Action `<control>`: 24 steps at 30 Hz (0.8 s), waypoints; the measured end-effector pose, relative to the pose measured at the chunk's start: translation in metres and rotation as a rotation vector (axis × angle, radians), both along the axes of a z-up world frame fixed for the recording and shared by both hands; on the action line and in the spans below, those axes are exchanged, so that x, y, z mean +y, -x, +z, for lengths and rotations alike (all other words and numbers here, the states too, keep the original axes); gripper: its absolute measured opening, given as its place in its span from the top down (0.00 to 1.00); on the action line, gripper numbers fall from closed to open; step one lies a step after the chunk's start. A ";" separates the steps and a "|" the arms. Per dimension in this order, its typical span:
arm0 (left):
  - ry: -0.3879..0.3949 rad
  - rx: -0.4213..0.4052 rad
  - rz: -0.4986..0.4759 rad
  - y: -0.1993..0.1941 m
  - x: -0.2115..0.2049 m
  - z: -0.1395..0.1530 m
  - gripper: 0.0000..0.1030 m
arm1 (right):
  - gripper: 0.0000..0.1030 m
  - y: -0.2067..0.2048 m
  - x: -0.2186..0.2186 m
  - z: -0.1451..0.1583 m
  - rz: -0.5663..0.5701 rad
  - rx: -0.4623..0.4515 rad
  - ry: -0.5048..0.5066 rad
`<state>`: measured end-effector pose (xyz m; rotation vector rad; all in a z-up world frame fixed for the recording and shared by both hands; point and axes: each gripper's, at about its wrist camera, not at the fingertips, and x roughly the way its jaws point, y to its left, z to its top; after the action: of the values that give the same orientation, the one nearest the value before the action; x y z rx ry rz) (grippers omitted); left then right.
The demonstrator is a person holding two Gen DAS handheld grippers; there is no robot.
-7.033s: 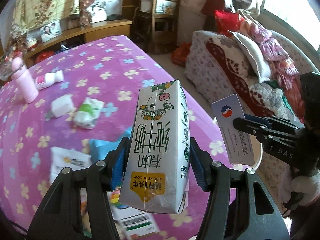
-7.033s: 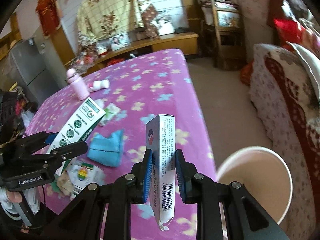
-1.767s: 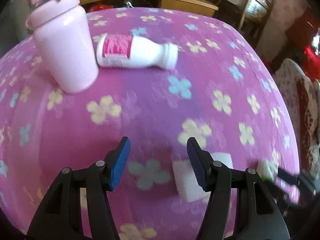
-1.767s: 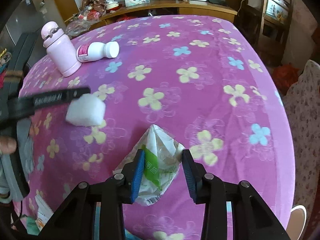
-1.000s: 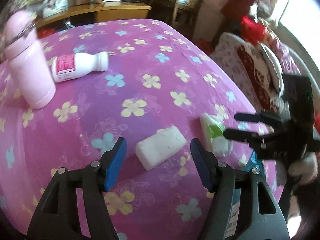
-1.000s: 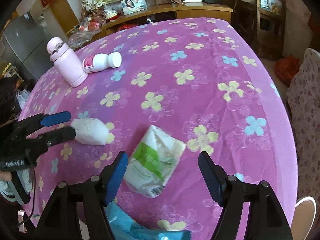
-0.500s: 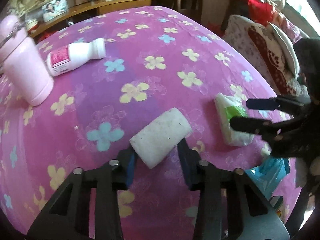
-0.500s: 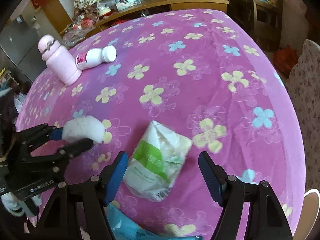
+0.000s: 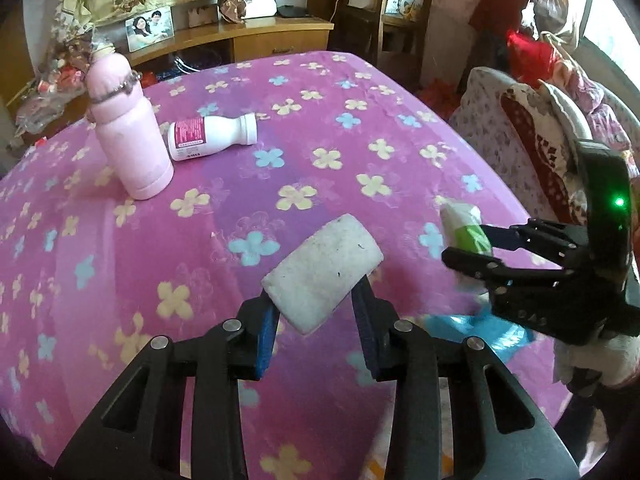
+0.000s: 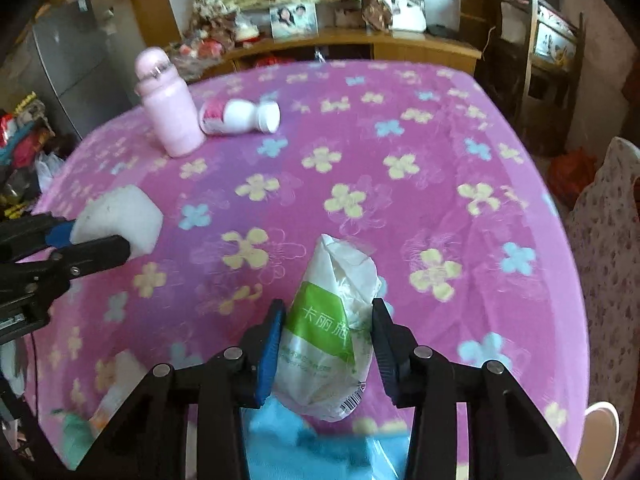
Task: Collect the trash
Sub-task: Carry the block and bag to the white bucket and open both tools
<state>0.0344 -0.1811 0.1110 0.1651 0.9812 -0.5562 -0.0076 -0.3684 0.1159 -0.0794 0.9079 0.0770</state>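
My left gripper [image 9: 316, 320] is shut on a white foam block [image 9: 322, 270] and holds it above the pink flowered tablecloth [image 9: 240, 208]. The block also shows in the right wrist view [image 10: 118, 216], held by the left gripper [image 10: 96, 240]. My right gripper [image 10: 326, 344] is shut on a white and green tissue pack [image 10: 334, 328]. In the left wrist view the right gripper [image 9: 472, 244] holds the pack [image 9: 464, 226] at the table's right edge.
A pink flask [image 9: 128, 128] stands at the back left, with a white bottle [image 9: 210, 136] lying beside it. A blue plastic bag [image 10: 316, 436] and other wrappers [image 10: 108, 392] lie near the front edge. A white bin [image 10: 600, 424] is on the floor at the right. A sofa [image 9: 532, 120] stands beyond.
My left gripper has lifted the foam block off the table. My right gripper has closed on the tissue pack, which lay between its open jaws half a second ago.
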 end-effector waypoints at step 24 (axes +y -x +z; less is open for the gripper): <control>0.020 -0.029 -0.276 0.175 -0.168 0.046 0.68 | 0.60 0.199 -0.134 0.042 -0.186 -0.090 0.077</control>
<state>-0.1404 -0.3489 0.1568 0.2927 0.9303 -0.8141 -0.2062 -0.5022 0.1580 -0.0694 0.8246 -0.1339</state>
